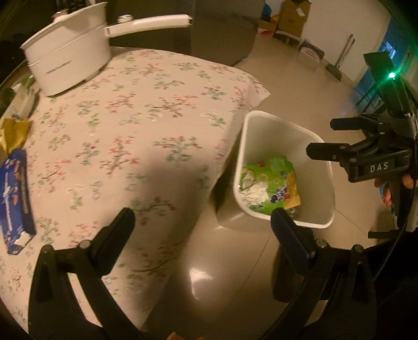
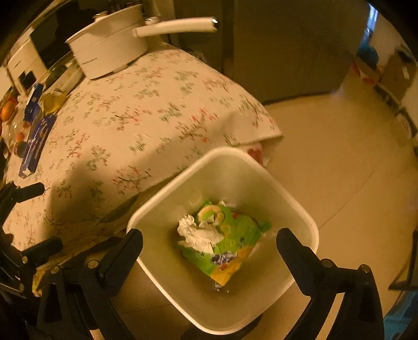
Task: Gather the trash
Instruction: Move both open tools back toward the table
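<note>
A white bin point(image 1: 261, 136) point(image 2: 300, 211) stands on the floor beside the table. Inside lie a green snack bag point(image 1: 274, 172) point(image 2: 235, 235) and crumpled white tissue point(image 1: 257, 193) point(image 2: 196, 232). My right gripper point(image 2: 209, 248) is open and empty, hovering over the bin; it also shows in the left wrist view point(image 1: 321, 138). My left gripper point(image 1: 201, 225) is open and empty above the table's edge, left of the bin; it also shows in the right wrist view point(image 2: 39, 217). A blue box point(image 1: 13, 198) point(image 2: 36, 146) and a yellow wrapper point(image 1: 13, 133) point(image 2: 53, 102) lie on the table's left side.
The table has a floral cloth point(image 1: 135, 125) point(image 2: 130, 117). A white pot with a long handle point(image 1: 70, 55) point(image 2: 109, 49) stands at its far end. Fruit and bottles point(image 2: 10, 115) crowd the far left. Boxes point(image 1: 292, 18) stand by the far wall. The floor point(image 2: 339, 157) is tiled.
</note>
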The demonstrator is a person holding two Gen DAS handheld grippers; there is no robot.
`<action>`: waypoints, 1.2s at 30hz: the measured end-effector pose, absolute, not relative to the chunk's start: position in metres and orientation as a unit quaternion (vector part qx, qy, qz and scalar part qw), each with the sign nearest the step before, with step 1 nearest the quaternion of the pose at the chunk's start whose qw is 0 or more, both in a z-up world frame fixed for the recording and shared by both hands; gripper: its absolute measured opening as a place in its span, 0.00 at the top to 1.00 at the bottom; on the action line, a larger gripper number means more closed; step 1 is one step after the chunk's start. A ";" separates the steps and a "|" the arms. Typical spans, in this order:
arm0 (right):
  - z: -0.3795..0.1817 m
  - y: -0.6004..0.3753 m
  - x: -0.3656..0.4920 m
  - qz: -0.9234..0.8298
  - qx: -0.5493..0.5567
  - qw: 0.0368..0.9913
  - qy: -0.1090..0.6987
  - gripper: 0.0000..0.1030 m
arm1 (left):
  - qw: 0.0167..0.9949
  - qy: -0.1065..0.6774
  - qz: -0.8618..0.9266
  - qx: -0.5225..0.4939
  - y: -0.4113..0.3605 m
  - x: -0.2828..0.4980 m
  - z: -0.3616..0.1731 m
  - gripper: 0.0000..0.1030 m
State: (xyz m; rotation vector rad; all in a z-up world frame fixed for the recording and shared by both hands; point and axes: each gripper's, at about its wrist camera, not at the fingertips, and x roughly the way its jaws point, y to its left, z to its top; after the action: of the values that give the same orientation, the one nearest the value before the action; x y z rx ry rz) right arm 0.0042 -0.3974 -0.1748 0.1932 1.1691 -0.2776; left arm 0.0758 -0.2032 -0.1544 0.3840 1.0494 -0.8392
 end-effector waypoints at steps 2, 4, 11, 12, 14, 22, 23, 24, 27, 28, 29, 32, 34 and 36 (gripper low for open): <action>-0.169 -0.393 0.008 -0.123 0.097 0.828 0.538 0.00 | 0.771 0.480 -0.380 0.175 -0.195 0.079 -0.150 0.00; -0.161 -0.388 0.014 -0.116 0.109 0.837 0.523 0.00 | 0.778 0.475 -0.372 0.173 -0.186 0.083 -0.145 0.00; -0.139 -0.362 0.035 -0.108 0.109 0.861 0.485 0.00 | 0.804 0.467 -0.337 0.146 -0.148 0.102 -0.131 0.00; -0.137 -0.357 0.038 -0.107 0.105 0.863 0.482 0.00 | 0.807 0.469 -0.331 0.138 -0.141 0.106 -0.130 0.00; -0.135 -0.347 0.045 -0.099 0.101 0.867 0.478 0.00 | 0.812 0.472 -0.319 0.128 -0.129 0.112 -0.129 0.00; -0.137 -0.305 0.072 -0.066 0.092 0.869 0.481 0.00 | 0.833 0.478 -0.264 0.088 -0.071 0.137 -0.125 0.00; -0.137 -0.300 0.075 -0.063 0.090 0.869 0.482 0.00 | 0.835 0.478 -0.258 0.084 -0.063 0.140 -0.125 0.00; -0.138 -0.295 0.078 -0.058 0.088 0.870 0.483 0.00 | 0.838 0.479 -0.250 0.080 -0.054 0.143 -0.125 0.00; -0.141 -0.277 0.088 -0.050 0.076 0.870 0.485 0.00 | 0.845 0.477 -0.229 0.072 -0.031 0.150 -0.126 0.00; -0.142 -0.274 0.090 -0.048 0.074 0.870 0.485 0.00 | 0.847 0.477 -0.225 0.070 -0.025 0.152 -0.126 0.00; -0.142 -0.268 0.093 -0.044 0.073 0.870 0.486 0.00 | 0.849 0.477 -0.219 0.064 -0.016 0.155 -0.127 0.00; -0.143 -0.251 0.102 -0.035 0.069 0.871 0.486 0.00 | 0.852 0.478 -0.207 0.047 0.006 0.164 -0.129 0.00; -0.144 -0.241 0.107 -0.029 0.067 0.872 0.484 0.00 | 0.854 0.479 -0.201 0.032 0.020 0.169 -0.130 0.00; -0.145 -0.228 0.113 -0.020 0.065 0.873 0.483 0.00 | 0.855 0.481 -0.192 0.016 0.036 0.175 -0.134 0.00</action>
State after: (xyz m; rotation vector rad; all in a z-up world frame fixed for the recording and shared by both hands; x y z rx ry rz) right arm 0.1130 -0.2278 -0.1447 0.1355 1.0087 -0.0426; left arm 0.1754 0.0359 -0.1336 0.0334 1.0106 -0.4036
